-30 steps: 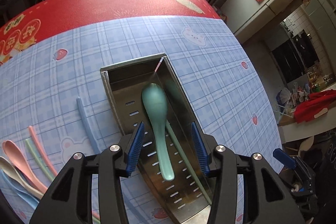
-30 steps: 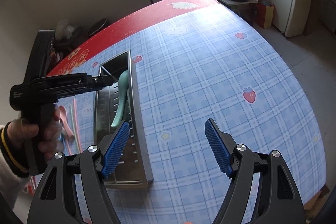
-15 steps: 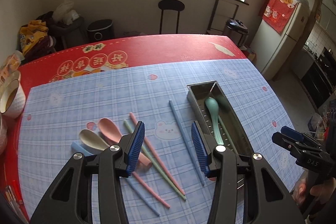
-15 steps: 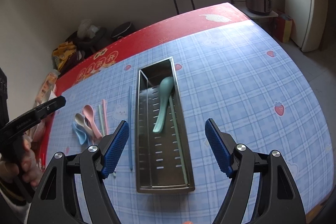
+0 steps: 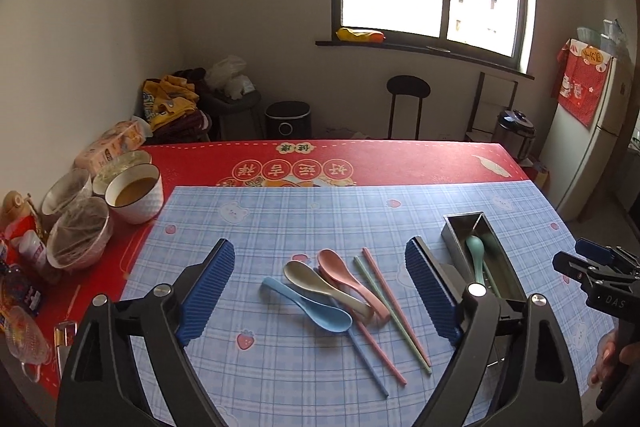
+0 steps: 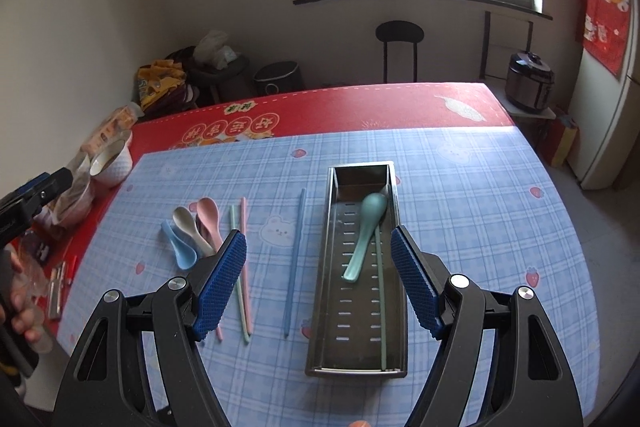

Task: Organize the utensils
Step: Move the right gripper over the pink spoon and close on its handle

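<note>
Left gripper (image 5: 320, 291): jaws opening wide, nothing between them, above the loose utensils; right gripper (image 6: 318, 277): jaws spread wide, empty, above the steel tray (image 6: 320, 307). On the blue plaid mat (image 6: 460, 207): blue spoon (image 5: 308, 301), beige spoon (image 5: 320, 285), pink spoon (image 5: 350, 277), overlapping, with green, pink and blue chopsticks beside. In the tray: teal spoon (image 6: 366, 231) and one green chopstick (image 6: 380, 291); beyond, bowls (image 5: 136, 193) on the red tablecloth (image 5: 400, 163).
</note>
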Demonstrator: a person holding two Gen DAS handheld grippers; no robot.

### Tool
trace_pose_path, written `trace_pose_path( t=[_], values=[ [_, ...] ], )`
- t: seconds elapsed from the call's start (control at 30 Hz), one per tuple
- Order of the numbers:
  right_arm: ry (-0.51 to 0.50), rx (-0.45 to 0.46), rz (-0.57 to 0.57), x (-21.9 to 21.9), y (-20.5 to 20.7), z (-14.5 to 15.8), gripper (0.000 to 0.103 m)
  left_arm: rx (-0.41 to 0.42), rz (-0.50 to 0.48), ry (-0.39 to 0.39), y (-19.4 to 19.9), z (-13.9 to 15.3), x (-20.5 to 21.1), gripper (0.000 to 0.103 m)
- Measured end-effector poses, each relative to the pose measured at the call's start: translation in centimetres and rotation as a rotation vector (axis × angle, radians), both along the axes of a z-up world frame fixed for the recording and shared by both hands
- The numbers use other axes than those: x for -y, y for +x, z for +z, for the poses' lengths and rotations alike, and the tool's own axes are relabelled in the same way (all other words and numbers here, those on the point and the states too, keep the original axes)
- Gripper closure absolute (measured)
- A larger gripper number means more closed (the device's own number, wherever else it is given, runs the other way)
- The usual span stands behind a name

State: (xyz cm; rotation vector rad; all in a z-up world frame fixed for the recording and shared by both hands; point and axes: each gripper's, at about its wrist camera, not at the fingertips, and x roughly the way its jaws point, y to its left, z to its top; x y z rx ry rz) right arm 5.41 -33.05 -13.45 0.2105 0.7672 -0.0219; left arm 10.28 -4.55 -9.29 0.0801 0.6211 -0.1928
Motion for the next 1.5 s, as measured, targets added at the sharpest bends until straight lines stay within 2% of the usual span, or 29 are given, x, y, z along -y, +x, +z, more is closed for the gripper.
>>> trace_pose_path(
  t=[0.1, 0.2, 0.33, 0.57, 0.77, 0.87, 0.93, 1.03, 1.13, 1.37, 1.5],
  values=[
    [-0.009, -0.003, 0.013, -0.9, 0.5, 0.1, 0.031, -0.011, 0.025, -0.016, -0.1, -0.2, -1.1, 0.012],
    [-0.034, -0.013, 0.019, -2.0, 1.0, 0.1, 0.031, -0.007, 0.043, -0.029, -0.3, -0.7, -2.1, 0.012],
    [-0.036, -0.032, 0.028, -3.1, 1.8, -0.7, 0.031, -0.045, 0.066, -0.05, 0.0, -2.2, -3.5, 0.012],
    [-0.023, -0.097, 0.088, -5.1, 3.9, -3.5, 0.031, -0.137, 0.112, -0.08, 0.9, -5.2, -5.5, 0.012],
    [-0.041, -0.138, 0.149, -7.5, 6.7, -6.5, 0.032, -0.17, 0.147, -0.075, 1.6, -7.0, -6.7, 0.012],
    [-0.05, -0.165, 0.193, -9.0, 8.7, -8.3, 0.046, -0.183, 0.158, -0.073, 2.0, -7.7, -7.1, 0.012],
    [-0.031, -0.185, 0.228, -9.9, 10.2, -9.6, 0.06, -0.192, 0.162, -0.069, 2.1, -8.2, -7.4, 0.012],
    [-0.005, -0.21, 0.278, -11.4, 12.4, -11.2, 0.074, -0.208, 0.169, -0.067, 2.3, -8.9, -7.8, 0.012],
    [0.034, -0.243, 0.314, -12.7, 14.4, -12.6, 0.08, -0.215, 0.177, -0.061, 2.5, -9.4, -8.5, 0.012],
    [0.103, -0.33, 0.3, -14.2, 17.0, -15.6, 0.082, -0.24, 0.238, -0.064, 2.8, -10.2, -11.0, 0.015],
    [0.139, -0.348, 0.3, -14.4, 17.9, -16.6, 0.083, -0.254, 0.257, -0.065, 2.9, -10.6, -11.8, 0.015]
  ],
)
